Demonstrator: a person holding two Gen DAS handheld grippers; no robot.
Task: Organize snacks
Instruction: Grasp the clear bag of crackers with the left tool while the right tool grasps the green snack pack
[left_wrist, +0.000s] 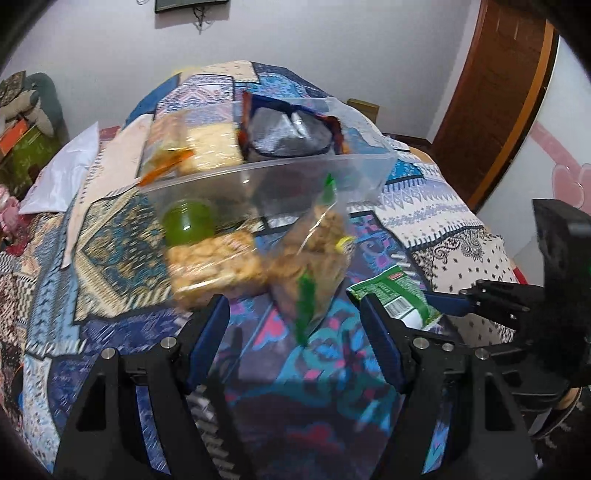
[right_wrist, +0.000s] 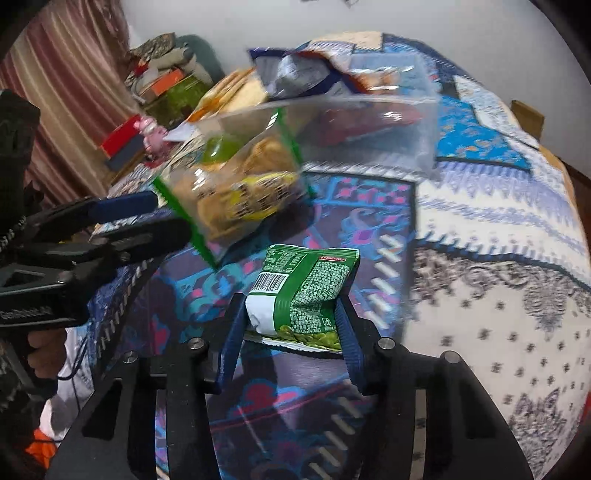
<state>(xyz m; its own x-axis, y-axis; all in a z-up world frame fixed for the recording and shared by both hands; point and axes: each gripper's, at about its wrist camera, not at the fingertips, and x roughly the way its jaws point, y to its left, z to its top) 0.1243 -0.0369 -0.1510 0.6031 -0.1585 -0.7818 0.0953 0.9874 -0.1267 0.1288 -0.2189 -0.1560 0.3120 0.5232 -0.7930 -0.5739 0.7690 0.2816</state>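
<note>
My right gripper is shut on a green pea packet, which crumples between the pads just above the patterned bedspread. The same packet shows in the left wrist view, with the right gripper at its right end. My left gripper stands open over a clear zip bag of crackers with a green strip; its pads do not touch the bag. Behind stands a clear plastic container holding an opened foil chip bag and a cracker bag.
A green jelly cup and a wrapped cracker pack lie left of the zip bag, in front of the container. A white sheet lies far left. Boxes and clutter stand beyond the bed. A wooden door is at right.
</note>
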